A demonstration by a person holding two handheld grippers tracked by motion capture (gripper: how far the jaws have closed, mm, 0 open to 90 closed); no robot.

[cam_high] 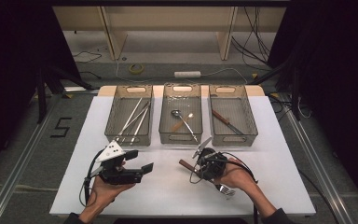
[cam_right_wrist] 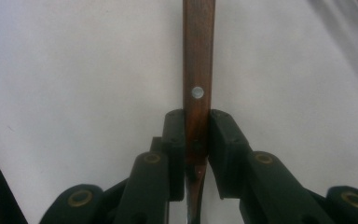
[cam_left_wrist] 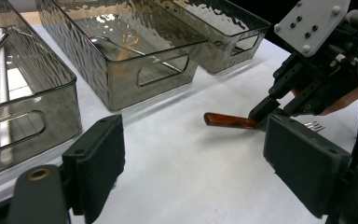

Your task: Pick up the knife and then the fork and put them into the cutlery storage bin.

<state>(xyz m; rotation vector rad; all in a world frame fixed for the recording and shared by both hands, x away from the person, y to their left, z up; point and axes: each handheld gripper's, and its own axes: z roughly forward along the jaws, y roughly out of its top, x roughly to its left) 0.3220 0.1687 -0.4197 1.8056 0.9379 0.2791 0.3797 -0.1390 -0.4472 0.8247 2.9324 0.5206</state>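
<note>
Your right gripper [cam_high: 204, 164], palm low over the white counter [cam_high: 168, 186], has its jaws clamped on the wooden handle of a fork [cam_right_wrist: 198, 70], apparently held just above the surface, tines [cam_high: 225, 190] toward you. Your left gripper [cam_high: 135, 170] rests in an upturned hand, jaws apart around nothing, before three clear bins [cam_high: 181, 135].

Fork [cam_high: 204, 176] with a reddish-brown wooden handle, one silver rivet in it, and metal tines lay nearly flat on the white table in front of the middle bin. Handle end pointed left; tines stuck out toward the near-right edge.
</note>
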